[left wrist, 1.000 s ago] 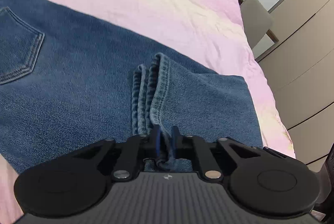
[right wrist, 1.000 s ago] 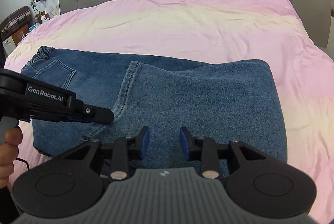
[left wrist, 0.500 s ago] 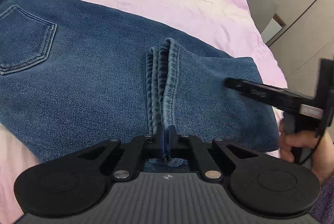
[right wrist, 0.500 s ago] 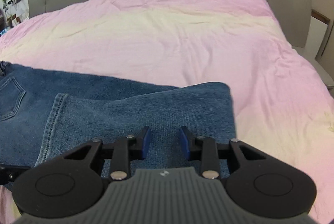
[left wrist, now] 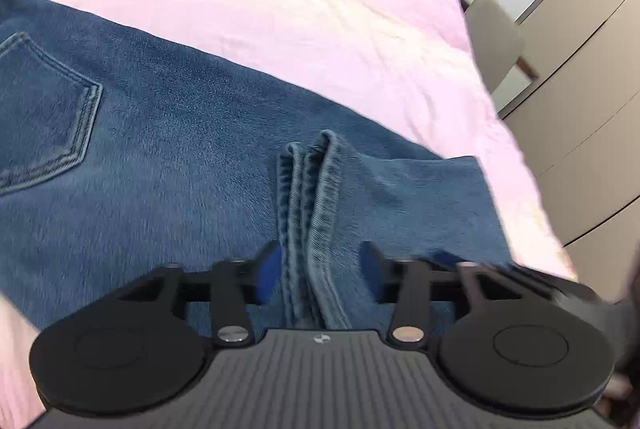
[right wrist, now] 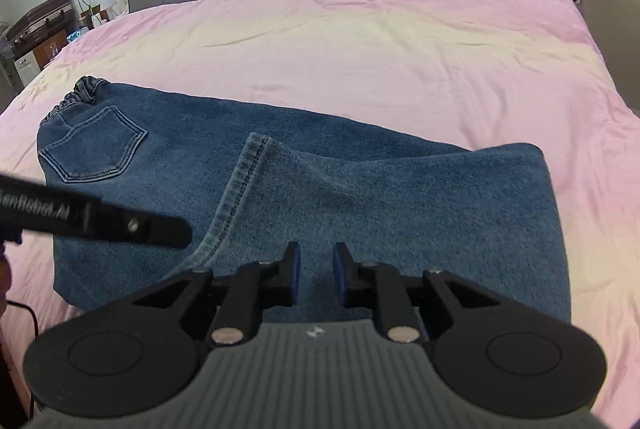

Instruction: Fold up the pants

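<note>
pants (right wrist: 304, 197): jeans lying flat on the bed (right wrist: 400, 49), folded once across, so the leg half lies on top of the seat half; they sit directly ahead of and under both sets of jaws.
hems (left wrist: 308, 197): the stacked leg ends run straight out between the left jaws, laid over the seat half; placed there, I judge, to finish the first fold.
left gripper (left wrist: 318, 269): jaws have just been opening and stand about half apart; the hems lie between them but the pads are clear of the cloth, so nothing is held. This reads as a release after laying the legs down.
right gripper (right wrist: 314, 271): jaws have just been closing to a narrow gap above the top layer, with no denim pinched between them; empty.
pocket (right wrist: 94, 145): back pocket faces up, well off to the left of both jaws.
fold edge (right wrist: 548, 213): to the right of the right jaws; likely the next edge to carry over.
</note>
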Tool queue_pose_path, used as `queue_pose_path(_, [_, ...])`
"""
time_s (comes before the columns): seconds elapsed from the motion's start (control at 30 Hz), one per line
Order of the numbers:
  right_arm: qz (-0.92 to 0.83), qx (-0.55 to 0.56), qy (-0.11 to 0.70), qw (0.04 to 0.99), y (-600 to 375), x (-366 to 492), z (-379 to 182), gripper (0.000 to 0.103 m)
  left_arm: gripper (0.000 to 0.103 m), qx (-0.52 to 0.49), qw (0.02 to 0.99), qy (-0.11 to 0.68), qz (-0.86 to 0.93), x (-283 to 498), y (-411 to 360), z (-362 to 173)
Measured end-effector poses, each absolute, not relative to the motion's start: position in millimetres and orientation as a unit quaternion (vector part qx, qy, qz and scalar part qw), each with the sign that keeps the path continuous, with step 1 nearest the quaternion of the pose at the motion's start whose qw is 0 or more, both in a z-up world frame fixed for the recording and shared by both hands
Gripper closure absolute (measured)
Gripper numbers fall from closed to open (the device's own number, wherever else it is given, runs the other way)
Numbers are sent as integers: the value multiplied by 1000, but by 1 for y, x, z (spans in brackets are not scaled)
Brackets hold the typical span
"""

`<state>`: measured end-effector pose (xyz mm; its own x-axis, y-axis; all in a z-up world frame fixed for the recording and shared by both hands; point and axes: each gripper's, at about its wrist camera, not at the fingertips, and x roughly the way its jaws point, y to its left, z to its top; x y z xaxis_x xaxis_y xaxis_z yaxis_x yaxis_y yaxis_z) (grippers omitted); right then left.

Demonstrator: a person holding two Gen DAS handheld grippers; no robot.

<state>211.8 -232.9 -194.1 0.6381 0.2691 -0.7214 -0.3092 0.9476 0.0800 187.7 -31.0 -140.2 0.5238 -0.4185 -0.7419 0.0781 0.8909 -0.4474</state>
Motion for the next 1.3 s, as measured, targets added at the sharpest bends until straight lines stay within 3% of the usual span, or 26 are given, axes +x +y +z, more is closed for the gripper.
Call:
queue_pose_path(0.3, [123,12,384,915,-251,193,-199,87,38,-162,863,464,-114,208,-58,-169])
queue_pose_path(0.4, [122,10,381,916,-250,194,-199,87,55,-165,867,457,-107,206,-63,-169])
queue_pose_path(0.43, [119,9,380,917,-251,193,-199,86,66,-164,870,454,-101,205,-62,-167])
queue_pose_path(0.5, [110,12,377,920,-255,190,-197,86,79,-158,878,441,-95,201,-60,-159])
queue_pose_path(0.6, [98,17,374,922,-260,183,-190,81,86,-141,895,409,-106,197,-64,-136])
queue_pose_path(0.8, [90,24,360,928,-281,179,-162,75,87,-96,914,369,-137,219,-58,-88])
queue_pose_path(0.93, [87,18,364,927,-294,194,-153,74,87,-94,886,434,-133,246,-46,-122])
queue_pose_path(1.1, [77,-18,368,926,-315,238,-151,75,87,-120,873,456,-126,247,-30,-153])
queue_pose_path(1.2, [80,-24,386,919,-324,272,-158,90,87,-105,871,464,-121,245,-33,-156])
queue_pose_path(1.3, [75,-46,396,914,-323,306,-169,95,86,-97,870,468,-123,246,-36,-162])
